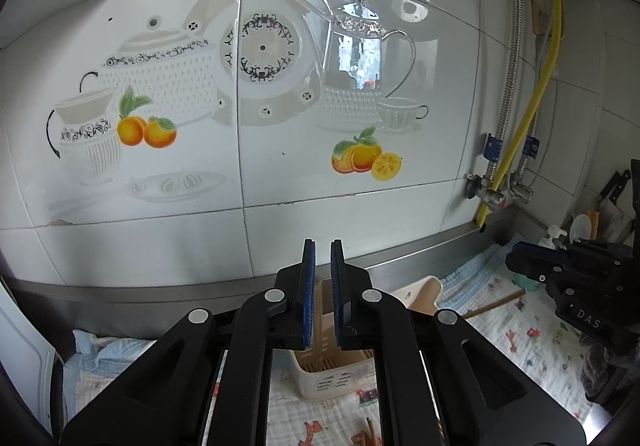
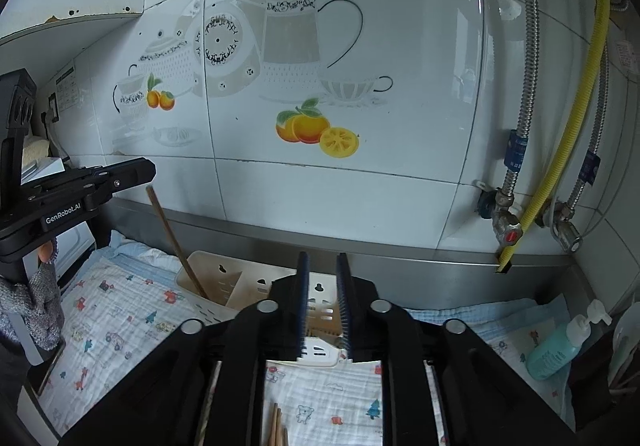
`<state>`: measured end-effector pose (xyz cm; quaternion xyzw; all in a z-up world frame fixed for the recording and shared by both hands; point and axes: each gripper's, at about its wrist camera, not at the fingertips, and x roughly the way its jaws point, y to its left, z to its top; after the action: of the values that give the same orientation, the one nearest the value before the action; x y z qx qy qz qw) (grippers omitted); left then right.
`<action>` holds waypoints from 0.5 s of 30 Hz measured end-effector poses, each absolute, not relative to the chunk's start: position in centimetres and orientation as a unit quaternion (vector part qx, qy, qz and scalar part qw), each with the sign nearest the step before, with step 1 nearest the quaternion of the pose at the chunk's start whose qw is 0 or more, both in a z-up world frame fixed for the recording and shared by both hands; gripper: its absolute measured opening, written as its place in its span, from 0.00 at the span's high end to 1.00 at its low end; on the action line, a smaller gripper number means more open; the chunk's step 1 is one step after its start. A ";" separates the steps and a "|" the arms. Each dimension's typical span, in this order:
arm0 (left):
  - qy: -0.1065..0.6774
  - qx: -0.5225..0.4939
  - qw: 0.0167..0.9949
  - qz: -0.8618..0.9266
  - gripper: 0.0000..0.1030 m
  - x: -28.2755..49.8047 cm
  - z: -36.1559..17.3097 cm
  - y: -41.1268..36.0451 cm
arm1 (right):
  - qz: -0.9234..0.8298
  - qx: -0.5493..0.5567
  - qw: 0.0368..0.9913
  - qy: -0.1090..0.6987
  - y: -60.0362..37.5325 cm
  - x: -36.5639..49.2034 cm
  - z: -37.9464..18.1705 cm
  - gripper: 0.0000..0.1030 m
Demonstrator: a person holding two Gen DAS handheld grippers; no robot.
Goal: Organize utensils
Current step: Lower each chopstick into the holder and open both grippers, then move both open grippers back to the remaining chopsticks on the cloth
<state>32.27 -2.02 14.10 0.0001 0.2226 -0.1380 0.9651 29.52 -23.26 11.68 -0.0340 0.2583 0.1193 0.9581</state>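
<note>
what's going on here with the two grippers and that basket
A person holds a gripper in each hand over a counter covered with a patterned cloth. Both the left gripper and right gripper are open and empty, above a cream utensil holder. One wooden stick already stands in it; more chopsticks lie on the cloth.

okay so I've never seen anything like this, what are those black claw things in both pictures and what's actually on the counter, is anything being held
Each picture comes from a camera mounted on a hand-held gripper, looking forward along its two fingers. The left gripper fills one view, the right gripper the other; each also shows in the other's picture from the side. Both stand slightly open and hold nothing. On the patterned cloth sits a cream utensil holder with one wooden stick leaning in it. More chopsticks lie on the cloth nearby. A soap bottle stands at the right.
</note>
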 end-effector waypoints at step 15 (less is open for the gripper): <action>0.214 0.003 0.967 -0.137 0.75 24.7 13.9 -0.5 | 0.114 -0.033 0.965 0.235 -24.2 21.2 10.7 0.55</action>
<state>24.70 -0.46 13.89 0.0034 0.2143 -0.1372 0.9671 21.16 -24.20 10.72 -0.0327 0.2349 0.1144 0.9647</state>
